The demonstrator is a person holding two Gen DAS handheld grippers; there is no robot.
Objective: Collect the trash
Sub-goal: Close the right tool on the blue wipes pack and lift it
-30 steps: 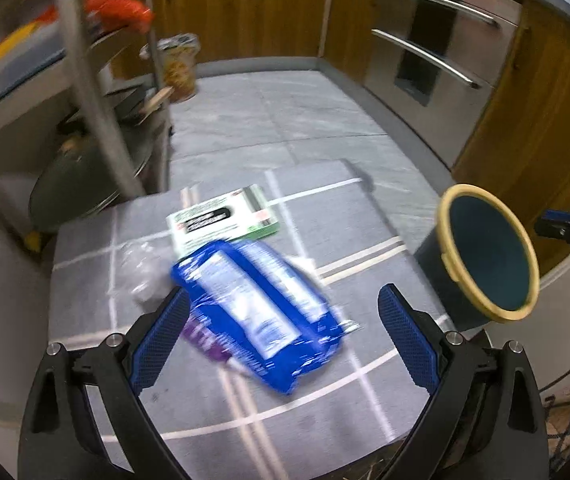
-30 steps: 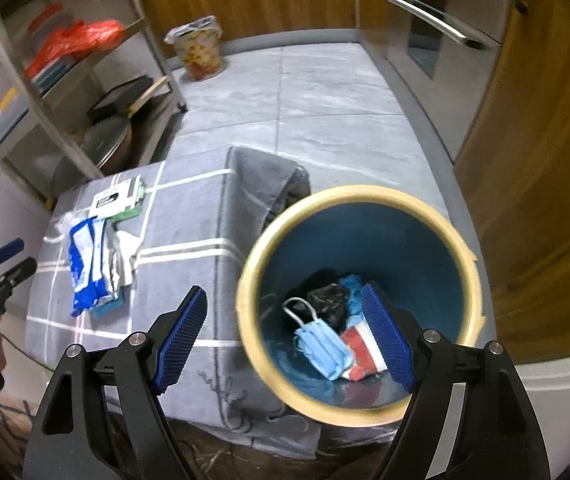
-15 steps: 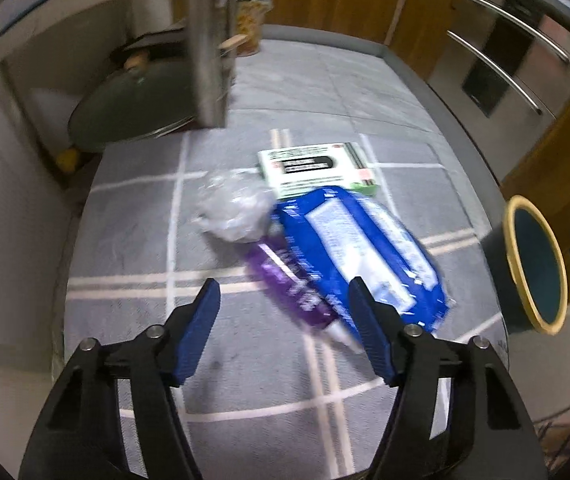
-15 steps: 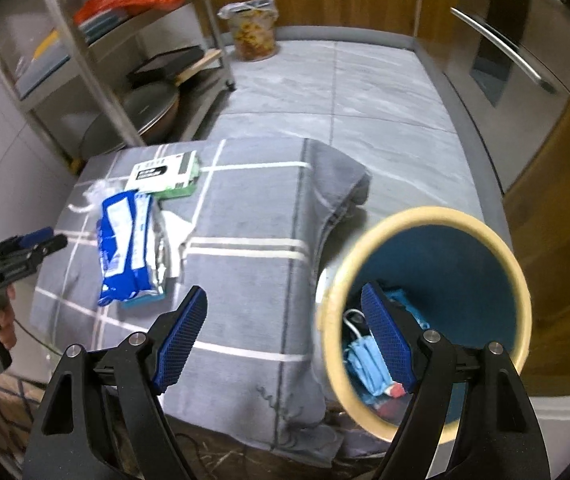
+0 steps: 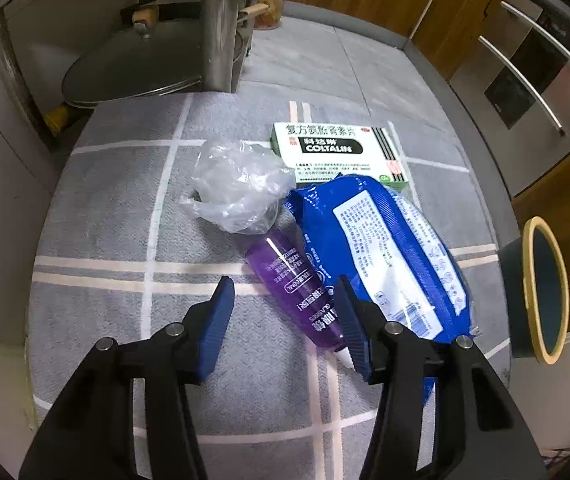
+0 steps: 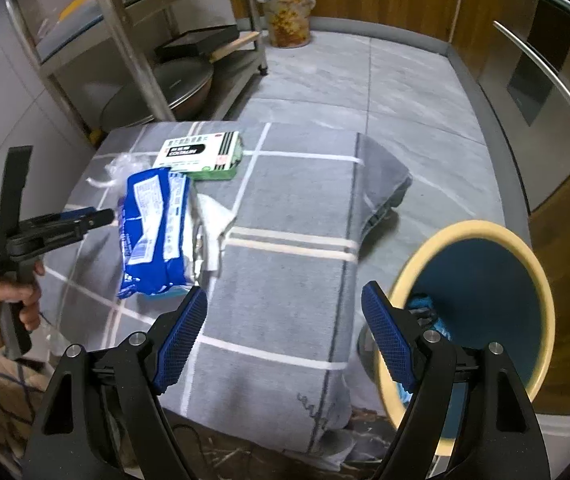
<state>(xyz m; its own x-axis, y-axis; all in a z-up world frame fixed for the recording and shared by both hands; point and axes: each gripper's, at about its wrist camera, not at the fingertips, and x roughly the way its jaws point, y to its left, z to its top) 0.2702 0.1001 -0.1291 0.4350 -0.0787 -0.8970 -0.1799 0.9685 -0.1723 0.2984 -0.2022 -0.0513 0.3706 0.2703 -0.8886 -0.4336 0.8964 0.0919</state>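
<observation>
you are at the pick-up step for the next piece of trash. your left gripper (image 5: 285, 320) hangs tilted down over the grey checked cloth on the table (image 5: 117, 216), its fingers closing but pressing on nothing yet; the purple tube (image 5: 297, 288) lies partly between them, its white cap end close by the right-hand finger (image 5: 351, 328). whether that finger touches the tube cannot be told.

the tube is tucked partly under the blue wipes pack (image 5: 385, 256), with the crumpled clear plastic bag (image 5: 241, 188) at its far end and the coltalin medicine box (image 5: 337, 152) beyond. all four items are uncollected.

your right gripper (image 6: 285, 340) is empty, fingers wide apart, over the near edge of the table beside the yellow-rimmed bin (image 6: 541, 292), which already holds some rubbish.

next move, in my judgement: centre the left fingers across the tube, lower, and close without catching the wipes pack, then carry it to the bin.
</observation>
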